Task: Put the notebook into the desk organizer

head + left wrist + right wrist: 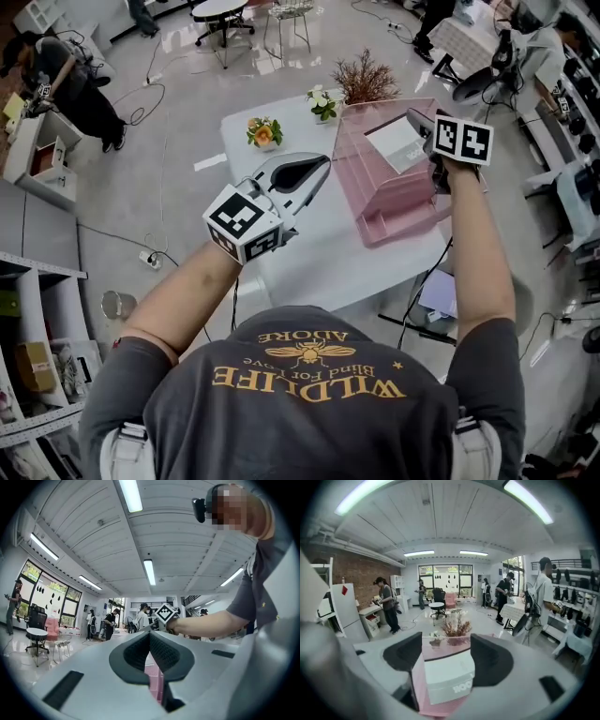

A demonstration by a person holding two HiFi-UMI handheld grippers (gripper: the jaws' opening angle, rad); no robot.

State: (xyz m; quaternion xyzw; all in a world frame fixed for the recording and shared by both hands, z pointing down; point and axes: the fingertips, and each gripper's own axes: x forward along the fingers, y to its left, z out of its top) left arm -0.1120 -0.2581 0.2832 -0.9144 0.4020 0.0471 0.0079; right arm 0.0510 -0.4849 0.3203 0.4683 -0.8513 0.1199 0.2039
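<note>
**Clerk:** Item one, the landmark?

**Me:** Organizer [394, 202]: pink, see-through walls, open top. It stands on a white table [319, 262]. All other places are given from it.

**Clerk:** Item two, the task's thing?

**Me:** Notebook [396, 143]: white cover, inside the organizer, leaning at a tilt rather than lying flat. My right claw's view looks down on it [450, 674], with the pink wall [419, 686] beside it.

**Clerk:** Item three, right claw?

**Me:** Right claw [424, 131]: I hold it over the organizer's top, directly above the notebook. The jaws stand wide apart [446, 651]. The notebook shows in the gap between them, and neither pad is pressing on it.

**Clerk:** Item four, left claw?

**Me:** Left claw [314, 173]: raised to the left of the organizer, near it but not touching. The jaws are closed together with nothing in them [150, 634]. A strip of the pink organizer [154, 681] shows below them.

**Clerk:** Sundries?

**Me:** Two small pots of flowers on the table, left of the organizer: one orange [263, 133], one white [323, 103]. One bunch of dried twigs [364, 80] just beyond its far end.
</note>
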